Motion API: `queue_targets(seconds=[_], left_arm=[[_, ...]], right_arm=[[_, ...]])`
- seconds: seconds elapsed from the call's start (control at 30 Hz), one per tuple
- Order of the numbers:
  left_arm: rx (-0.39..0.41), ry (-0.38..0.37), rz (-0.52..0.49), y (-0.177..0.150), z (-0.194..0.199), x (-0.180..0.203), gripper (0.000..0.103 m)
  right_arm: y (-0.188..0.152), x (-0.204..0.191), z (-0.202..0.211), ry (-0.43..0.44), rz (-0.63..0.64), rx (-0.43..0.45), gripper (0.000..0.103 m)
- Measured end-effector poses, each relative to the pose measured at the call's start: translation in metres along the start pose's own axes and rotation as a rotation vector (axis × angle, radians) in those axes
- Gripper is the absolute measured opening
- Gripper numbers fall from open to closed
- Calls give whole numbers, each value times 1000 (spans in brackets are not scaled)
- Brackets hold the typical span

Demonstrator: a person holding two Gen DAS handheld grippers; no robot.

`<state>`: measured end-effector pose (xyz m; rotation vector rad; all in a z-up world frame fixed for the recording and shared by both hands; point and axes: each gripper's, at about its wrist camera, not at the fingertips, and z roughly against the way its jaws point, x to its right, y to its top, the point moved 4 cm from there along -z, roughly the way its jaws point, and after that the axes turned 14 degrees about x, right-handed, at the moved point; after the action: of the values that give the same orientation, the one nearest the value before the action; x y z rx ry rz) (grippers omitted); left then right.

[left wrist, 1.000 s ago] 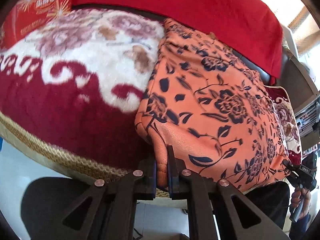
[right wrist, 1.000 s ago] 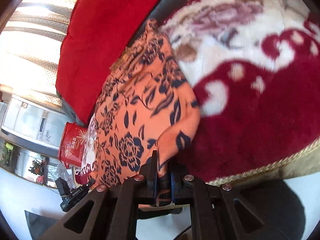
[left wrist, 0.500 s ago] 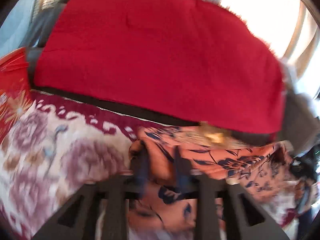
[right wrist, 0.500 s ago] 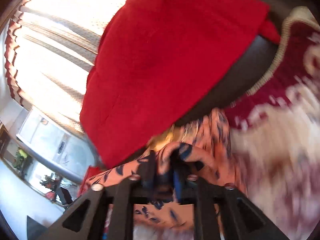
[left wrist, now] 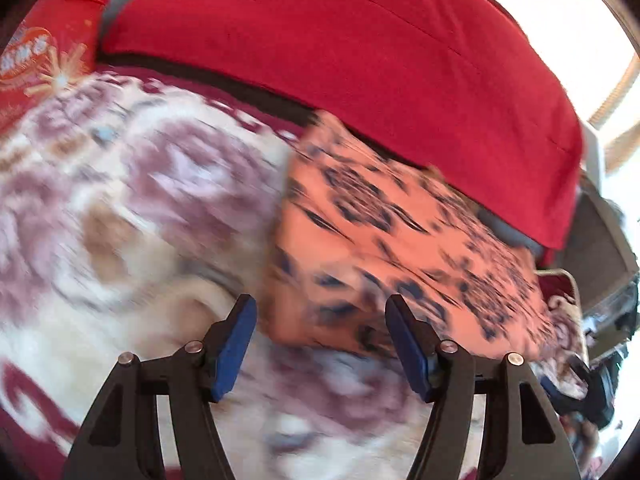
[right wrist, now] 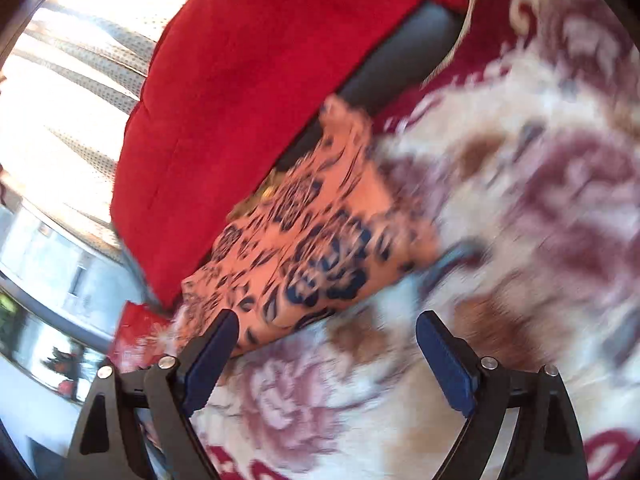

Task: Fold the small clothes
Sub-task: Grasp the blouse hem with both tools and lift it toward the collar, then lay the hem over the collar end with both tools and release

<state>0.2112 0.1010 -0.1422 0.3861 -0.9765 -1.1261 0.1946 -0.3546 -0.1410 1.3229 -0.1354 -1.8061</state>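
An orange garment (left wrist: pixel 392 248) with a dark blue flower print lies folded over on a plush floral blanket (left wrist: pixel 132 216), up against the red back cushion. My left gripper (left wrist: pixel 320 320) hovers just in front of the garment's near edge, its jaws opening, with nothing pressed between the blue pads. In the right wrist view the same orange garment (right wrist: pixel 320 248) lies ahead and to the left. My right gripper (right wrist: pixel 326 332) stands wide over the blanket (right wrist: pixel 500 208), jaws still opening, its left pad beside the garment's near corner and not gripping it. Both views are motion-blurred.
A red cushion (left wrist: pixel 360 52) covers the sofa back behind the garment. A red printed bag (left wrist: pixel 40 60) sits at the far left. Bright curtained windows (right wrist: pixel 68 76) lie beyond the sofa. Furniture and clutter (left wrist: pixel 604 280) stand at the right edge.
Both grippers carried the garment's near edge forward over itself toward the sofa back, then let go and opened. The garment now lies folded shorter, and both grippers have drawn back from it.
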Motion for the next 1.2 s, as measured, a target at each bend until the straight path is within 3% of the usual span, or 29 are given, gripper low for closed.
queue_targets(seconds=[0.07,0.2,0.23,0.27,0.3,0.37,0.5,0.6,0.7,0.77,0.83,0.87,0.93,0.97,1.03,1.1,1.2], left_arm=[[11,34,6,-9,-13,12,88],[13,204,-18,-12,-44,17,92],[1,211,1,-10,-47,17,89],[1,213,53,-2,-45,14,54],[-12,215,63,4,-46,14,25],[-52,199,79,17,-43,19,16],[106,131,-19,55,25,53,14],[170,78,-38,51,83,67,14],[131,51,-83,11,109,64,16],[80,72,-84,-30,105,48,27],[-40,142,-150,-79,84,20,51],[-97,159,-129,-100,77,-2,58],[-57,98,-60,-97,88,-14,59],[-68,105,-55,-88,95,-16,60],[-16,139,-78,-68,104,-17,63],[52,155,-117,-43,110,-14,68],[54,121,-129,-21,96,-7,69]], right_arm=[[2,-3,-26,-19,-43,0,92],[18,2,-53,-137,-149,86,91],[22,1,-55,-145,-184,99,76],[26,0,-59,-135,-200,95,50],[27,2,-65,-152,-218,65,17],[34,-5,-66,-169,-177,58,16],[50,-63,-22,-110,-41,142,11],[48,-87,24,-68,26,185,11],[15,-77,74,-76,67,176,13],[-24,-49,88,-107,64,99,18],[-63,-6,91,-201,60,-7,36],[-79,16,95,-243,36,-51,36],[-88,35,113,-183,-64,-35,38],[-82,35,127,-215,-49,0,40],[-64,28,147,-262,16,83,65],[-40,16,153,-240,45,138,67],[-11,-5,136,-213,135,136,67]])
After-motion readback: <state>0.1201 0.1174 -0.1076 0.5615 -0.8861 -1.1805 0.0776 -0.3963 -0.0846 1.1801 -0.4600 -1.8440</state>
